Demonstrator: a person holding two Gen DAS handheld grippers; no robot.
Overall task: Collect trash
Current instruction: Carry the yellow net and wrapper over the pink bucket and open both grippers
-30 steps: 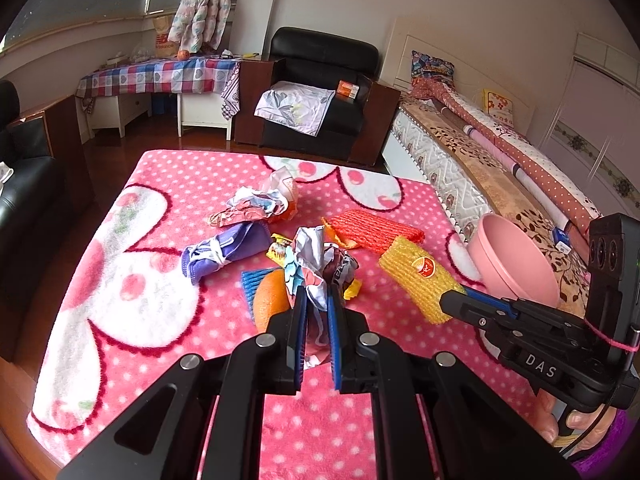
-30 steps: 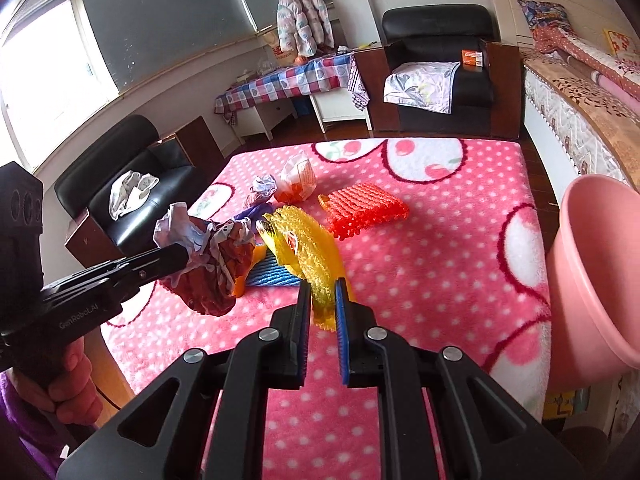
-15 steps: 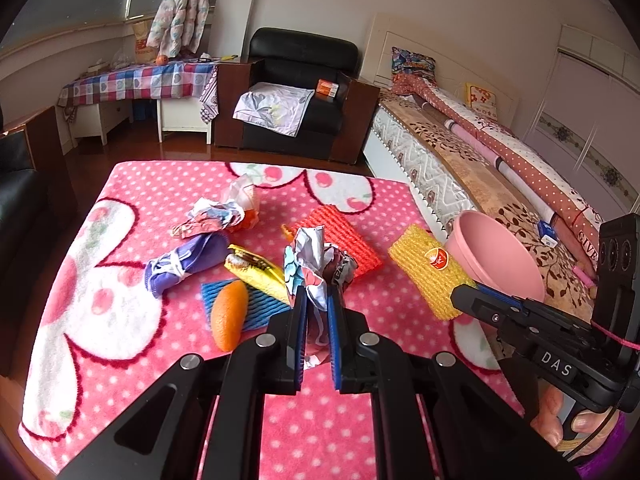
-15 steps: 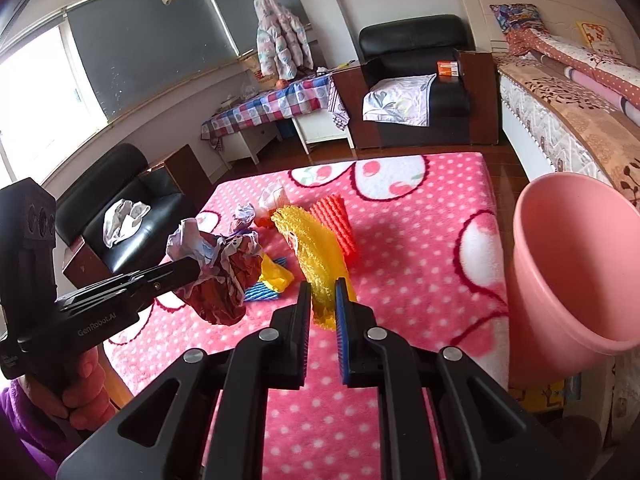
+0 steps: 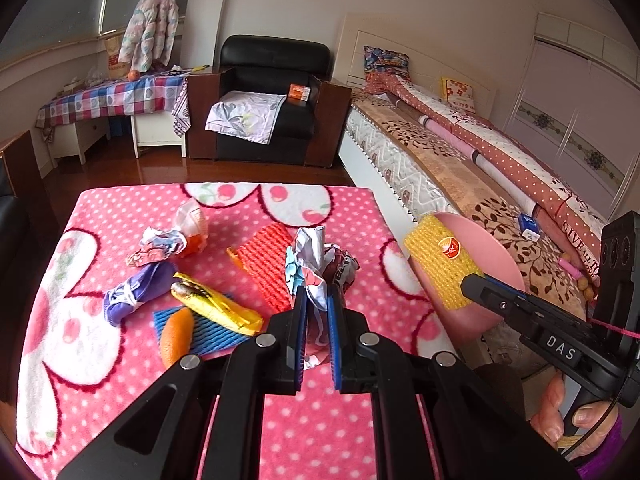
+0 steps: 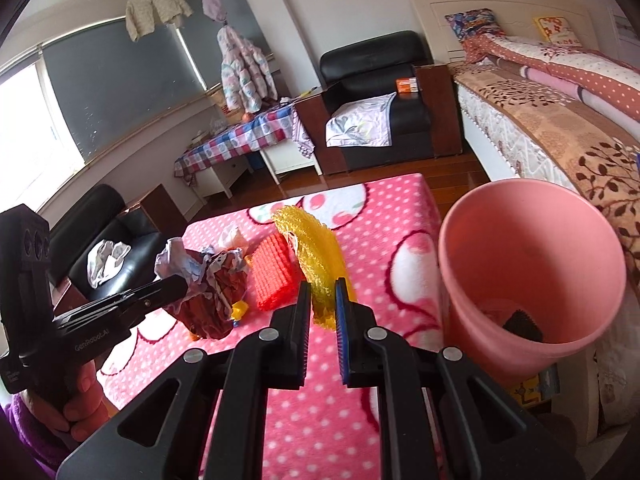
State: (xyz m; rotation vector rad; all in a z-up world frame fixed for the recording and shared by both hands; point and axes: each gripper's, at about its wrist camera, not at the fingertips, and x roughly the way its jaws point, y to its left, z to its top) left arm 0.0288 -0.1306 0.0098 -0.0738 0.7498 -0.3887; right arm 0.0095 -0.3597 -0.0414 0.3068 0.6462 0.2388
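Crumpled foil wrapper [image 5: 320, 264] clamped between the pads of the left hand-held gripper [image 5: 317, 312], lifted above the pink polka-dot tabletop [image 5: 120, 208]; yellow foam net [image 6: 320, 264] pinched in the right hand-held gripper [image 6: 322, 304], hanging just beside the rim of the pink bin [image 6: 532, 264]. Both hand-held grippers tilt downward, each gripped from below by a hand [image 5: 576, 412] in a purple sleeve. Bin holds a small dark scrap [image 6: 522, 326] at the bottom; red foam net [image 5: 266, 264], banana peel [image 5: 216, 308] and orange [image 5: 176, 336] lie on the tabletop.
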